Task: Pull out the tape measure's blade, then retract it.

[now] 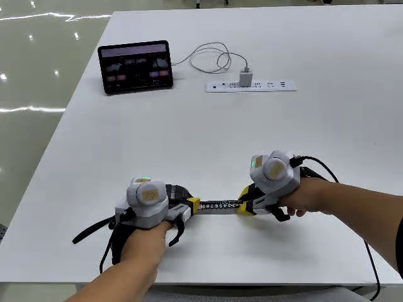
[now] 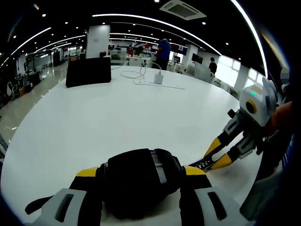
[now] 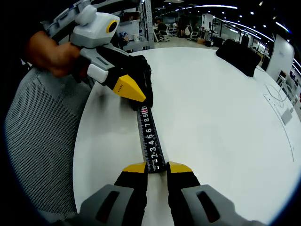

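While the blade (image 3: 149, 139) is only a short way out, I judge the pull barely begun and the retracting not yet done. The left gripper (image 2: 141, 172) clamps the black tape measure case (image 3: 143, 77); the right gripper (image 3: 156, 167), jaws narrow, pinches the blade's tip. Dark with pale numbers, the blade runs straight between them, low over the table (image 1: 252, 126).

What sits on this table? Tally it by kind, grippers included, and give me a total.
tape measure: 1
grippers: 2 (left gripper, right gripper)
tablet: 1
power strip: 1
charger with its cable: 1
Total: 6
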### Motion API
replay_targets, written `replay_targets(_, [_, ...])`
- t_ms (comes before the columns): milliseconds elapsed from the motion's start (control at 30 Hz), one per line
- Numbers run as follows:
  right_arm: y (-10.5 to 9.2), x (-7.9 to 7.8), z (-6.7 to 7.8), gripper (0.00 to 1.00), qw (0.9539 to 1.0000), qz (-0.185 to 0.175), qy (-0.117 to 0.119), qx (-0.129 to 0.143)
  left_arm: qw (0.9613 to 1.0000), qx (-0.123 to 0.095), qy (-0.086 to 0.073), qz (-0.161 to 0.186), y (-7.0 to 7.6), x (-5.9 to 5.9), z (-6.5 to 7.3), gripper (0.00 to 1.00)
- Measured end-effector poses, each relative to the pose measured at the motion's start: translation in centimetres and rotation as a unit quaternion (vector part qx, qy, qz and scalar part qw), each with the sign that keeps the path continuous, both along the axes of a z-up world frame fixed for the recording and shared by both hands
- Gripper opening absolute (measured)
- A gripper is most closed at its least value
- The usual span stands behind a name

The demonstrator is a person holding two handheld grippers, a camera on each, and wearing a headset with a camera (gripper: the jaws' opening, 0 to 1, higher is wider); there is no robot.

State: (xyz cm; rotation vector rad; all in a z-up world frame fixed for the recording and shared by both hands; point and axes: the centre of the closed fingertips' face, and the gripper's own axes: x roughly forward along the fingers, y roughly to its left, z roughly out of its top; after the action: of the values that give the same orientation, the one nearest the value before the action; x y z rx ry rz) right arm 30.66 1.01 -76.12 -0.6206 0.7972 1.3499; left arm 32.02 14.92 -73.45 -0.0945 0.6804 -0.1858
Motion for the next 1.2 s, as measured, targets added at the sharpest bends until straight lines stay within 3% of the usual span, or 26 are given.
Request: replay_targets(1200, [2.9, -0.3, 0.2, 0.11, 0.9997, -0.008, 0.010, 0.022, 1.0000, -0.007, 0.002, 0.001, 0.0, 0.0, 0.1, 0.63])
